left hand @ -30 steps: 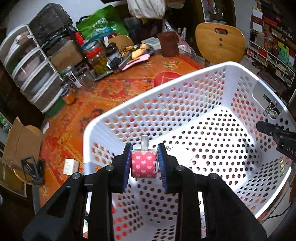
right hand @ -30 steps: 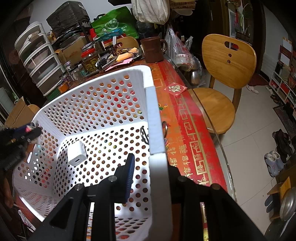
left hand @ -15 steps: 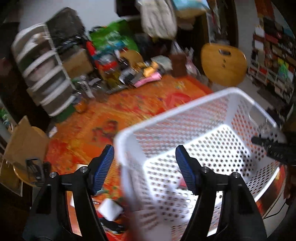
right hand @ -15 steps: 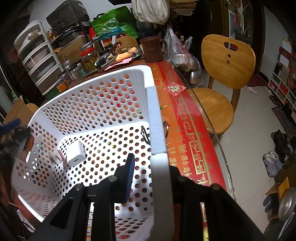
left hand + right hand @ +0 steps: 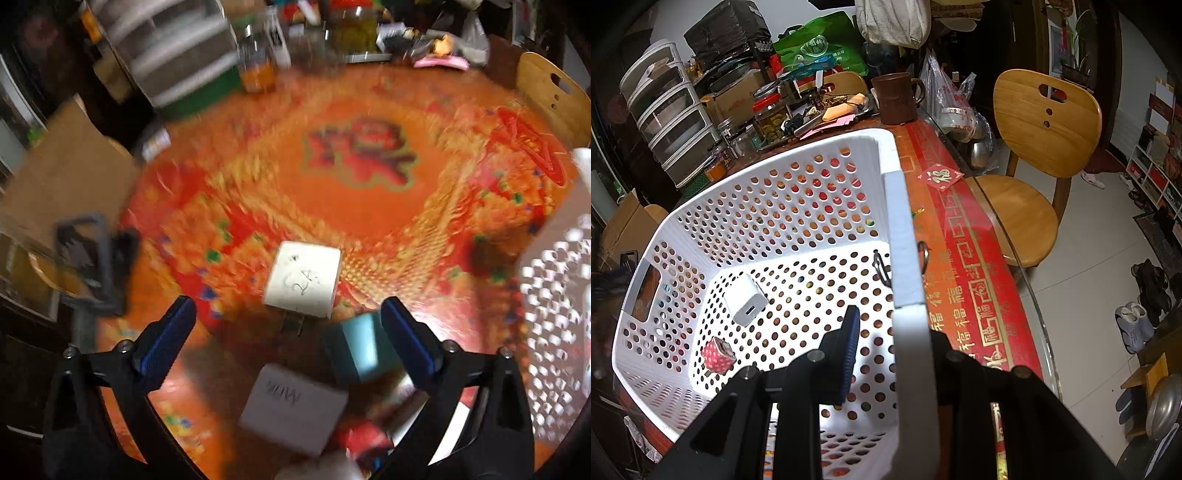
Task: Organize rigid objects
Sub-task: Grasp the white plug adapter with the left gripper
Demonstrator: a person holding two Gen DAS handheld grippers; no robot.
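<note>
the table [image 5: 354,206], under its orange patterned cover, is filling most of the left wrist view, and the white perforated basket [image 5: 775,206] is taking the left and centre of the right wrist view. the right gripper [image 5: 886,350] is pinching the basket's near rim, fingers pressed onto the wall. the left gripper [image 5: 288,332] is hanging over the table with its fingers spread wide, having just been opening, and nothing is between them. ahead of it, at lower centre, are lying a white charger marked in pen [image 5: 303,282], a teal block [image 5: 356,347] and a white adapter [image 5: 295,410] (the view is blurred). a white plug [image 5: 746,301] and a pink heart-print plug [image 5: 718,356] are already sitting in the basket's lower left. the three pieces are crowding together, so closing now is risking a nudge to a neighbour or a double pick.
</note>
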